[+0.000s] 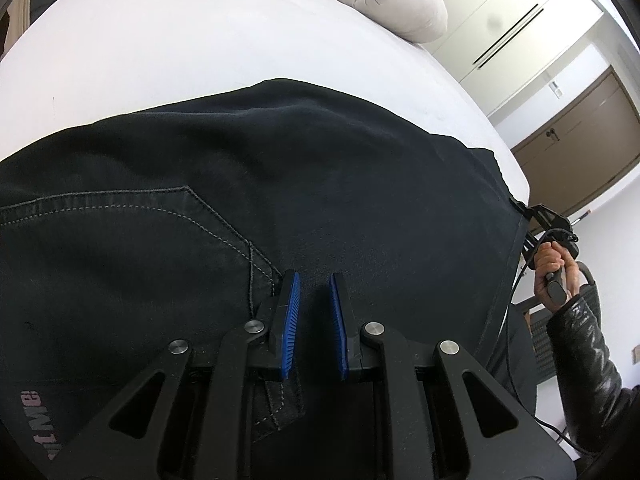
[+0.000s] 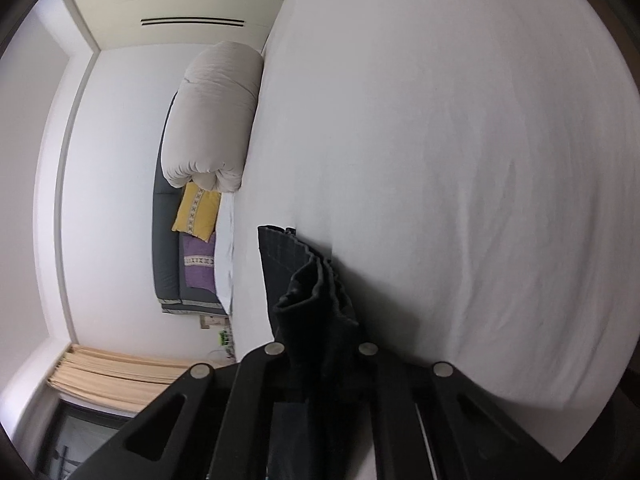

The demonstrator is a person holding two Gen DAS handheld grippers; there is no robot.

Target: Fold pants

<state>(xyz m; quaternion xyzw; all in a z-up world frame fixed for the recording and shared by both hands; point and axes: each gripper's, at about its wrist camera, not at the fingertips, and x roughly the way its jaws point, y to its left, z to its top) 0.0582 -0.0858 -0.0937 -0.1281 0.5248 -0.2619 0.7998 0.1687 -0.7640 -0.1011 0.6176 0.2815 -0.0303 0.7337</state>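
Black jeans (image 1: 248, 184) lie spread on the white bed sheet (image 1: 160, 52), back pocket and grey topstitching up, near the bed's edge. One end of the fabric is bunched in pleats at the far right edge of the left wrist view, where it meets your right gripper (image 1: 538, 224).

Right wrist view: the gathered dark cloth (image 2: 316, 304) runs straight down between the fingers of the right gripper (image 2: 322, 350). The pads are hidden behind the folds, but the cloth is pinched tight there, so read it as clamped on the jeans. That camera is rolled on its side. The grip sits at the garment's end, likely so you can carry that end over the rest in a fold.

Left gripper (image 1: 314, 280): blue pads (image 1: 291, 312) stand a narrow gap apart, resting over the denim beside the pocket corner. No fabric rises between them; not gripping. Judged purpose: pinning the cloth flat, or waiting to pinch a seam, while the other end lifts.

Your right hand (image 1: 554, 264), in a black leather sleeve (image 1: 588, 360), holds the handle off the bed's side.

Surroundings: rolled beige duvet (image 2: 212, 116) at the head of the bed, yellow cushion (image 2: 196, 210) and purple cushion (image 2: 198, 264) on a grey headboard (image 2: 166, 240), white wardrobe doors (image 1: 516, 20).

Fold appears not yet made.
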